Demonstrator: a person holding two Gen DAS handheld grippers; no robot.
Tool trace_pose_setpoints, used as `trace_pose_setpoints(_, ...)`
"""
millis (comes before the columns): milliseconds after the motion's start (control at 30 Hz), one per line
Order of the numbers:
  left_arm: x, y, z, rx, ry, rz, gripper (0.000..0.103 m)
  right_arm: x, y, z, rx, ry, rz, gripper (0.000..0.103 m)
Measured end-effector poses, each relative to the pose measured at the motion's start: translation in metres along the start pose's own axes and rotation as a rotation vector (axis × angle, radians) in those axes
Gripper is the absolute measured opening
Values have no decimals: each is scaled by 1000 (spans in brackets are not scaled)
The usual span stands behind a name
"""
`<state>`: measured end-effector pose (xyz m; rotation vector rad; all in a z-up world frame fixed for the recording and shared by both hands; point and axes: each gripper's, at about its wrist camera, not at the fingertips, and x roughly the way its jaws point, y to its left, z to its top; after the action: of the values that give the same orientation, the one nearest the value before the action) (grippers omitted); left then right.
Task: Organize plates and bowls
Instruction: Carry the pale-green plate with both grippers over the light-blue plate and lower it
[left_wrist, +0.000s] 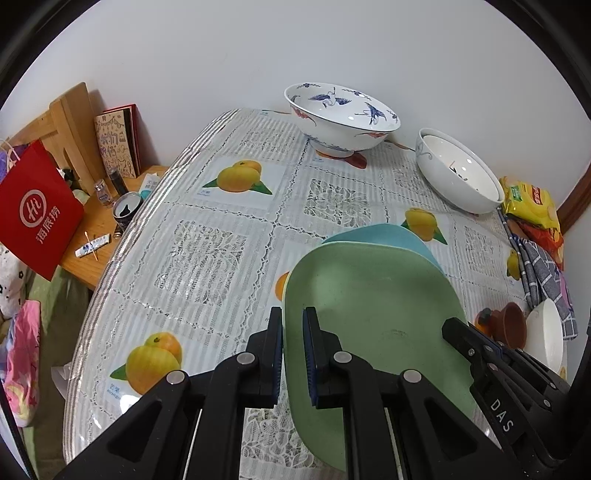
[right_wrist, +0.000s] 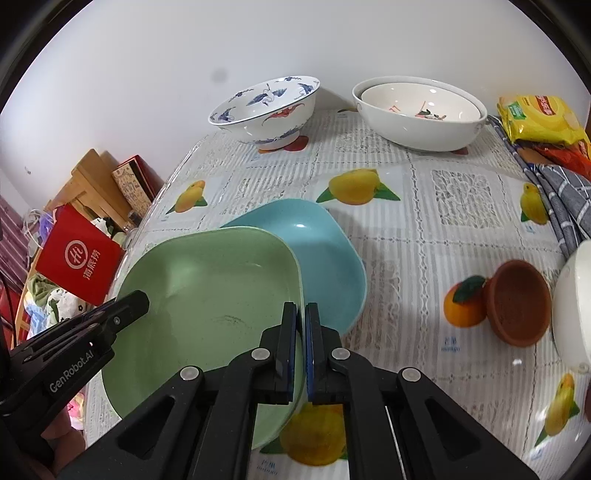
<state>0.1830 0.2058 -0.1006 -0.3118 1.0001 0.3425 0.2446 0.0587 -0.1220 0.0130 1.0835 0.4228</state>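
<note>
- Desk (left_wrist: 207, 236): rounded edge, covered by a glossy plastic cloth printed with lace-look squares and yellow mango pictures; small print under one fruit reads "mango" in the right wrist view.
- Green rounded-square plate (right_wrist: 207, 295): matte, speckled, shallow, held tilted above the cloth. Its far edge overlaps a blue plate (right_wrist: 325, 258) of the same shape, which lies on the desk.
- Left claw (left_wrist: 292, 354): black arms, blue pads, clamped on the green plate's left rim. Side lettering reads "GenRobot.AI" in the right wrist view.
- Right claw (right_wrist: 300, 354): same build, clamped on the plate's right rim; "DAS" is legible on its side in the left wrist view.
- Glazed white porcelain footed bowl with blue cranes (left_wrist: 341, 118): upright at the far edge by the wall.
- Plain white bowl (right_wrist: 417, 114): beside it, with a smaller bowl nested inside.
- Red paper bag (left_wrist: 37, 210): white round logo and Chinese characters, off the desk's left edge.
- Yellow crinkled snack packet (right_wrist: 539, 118): far right, print too small to read, beside a grey checked cloth (right_wrist: 561, 199).
- Small terracotta-brown cup (right_wrist: 517, 302): on its side, near the right edge.
</note>
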Motion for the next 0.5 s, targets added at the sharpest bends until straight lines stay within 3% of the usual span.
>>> trace_pose_setpoints(500,28,-16,12,3,33,23,11,27,-16,33,-45,2,8,6)
